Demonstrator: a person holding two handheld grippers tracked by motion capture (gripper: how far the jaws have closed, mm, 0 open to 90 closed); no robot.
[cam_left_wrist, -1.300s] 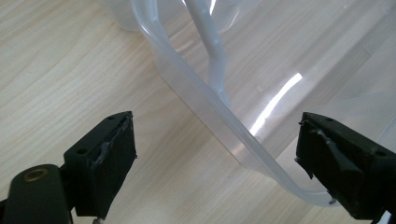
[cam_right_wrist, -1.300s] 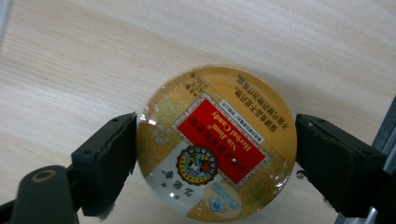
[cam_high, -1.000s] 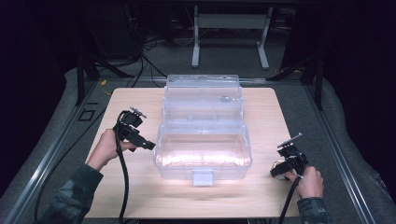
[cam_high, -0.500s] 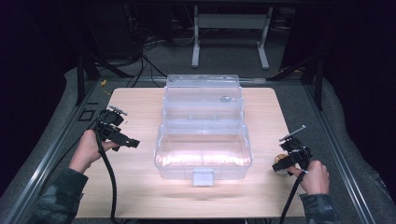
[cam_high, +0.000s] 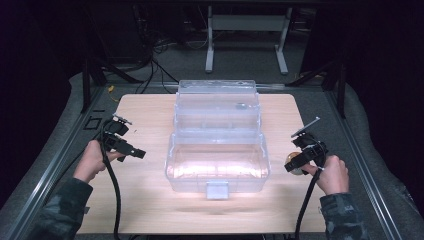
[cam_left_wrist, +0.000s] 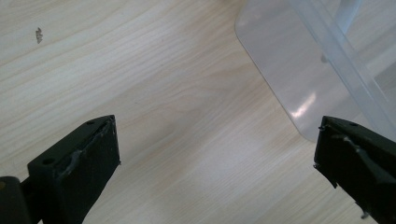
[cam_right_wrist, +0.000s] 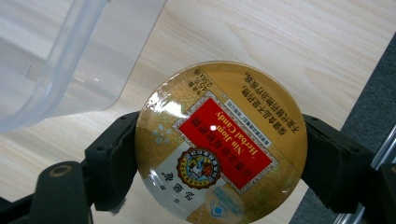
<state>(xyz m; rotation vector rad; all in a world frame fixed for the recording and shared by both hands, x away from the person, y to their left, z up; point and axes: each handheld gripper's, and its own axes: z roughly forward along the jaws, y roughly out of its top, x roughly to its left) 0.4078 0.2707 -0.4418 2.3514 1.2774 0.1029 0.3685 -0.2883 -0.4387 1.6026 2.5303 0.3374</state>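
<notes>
Clamping a round gold candy tin (cam_right_wrist: 220, 142) by its rim, the right gripper (cam_right_wrist: 219, 154) has one black jaw pressed on each side of the tin, whose flat lid faces the right gripper view with a red label reading "Nin Jiom Herbal Candy". Beyond the jaws and off to their left lies the corner of the clear plastic box (cam_right_wrist: 56, 60); under the tin is the pale wooden table (cam_right_wrist: 289, 42). In the high view the right gripper (cam_high: 299, 162) is held in the person's right hand (cam_high: 331, 174), just beside the box's (cam_high: 217, 155) right end — apart from it.

The left gripper (cam_left_wrist: 217, 172) has its jaws spread wide, having just finished opening, with bare wood between them — the box's rounded corner (cam_left_wrist: 299, 88) sits ahead of the right-hand jaw. From above, the left gripper (cam_high: 131, 152) points toward the box's left wall without touching it.
</notes>
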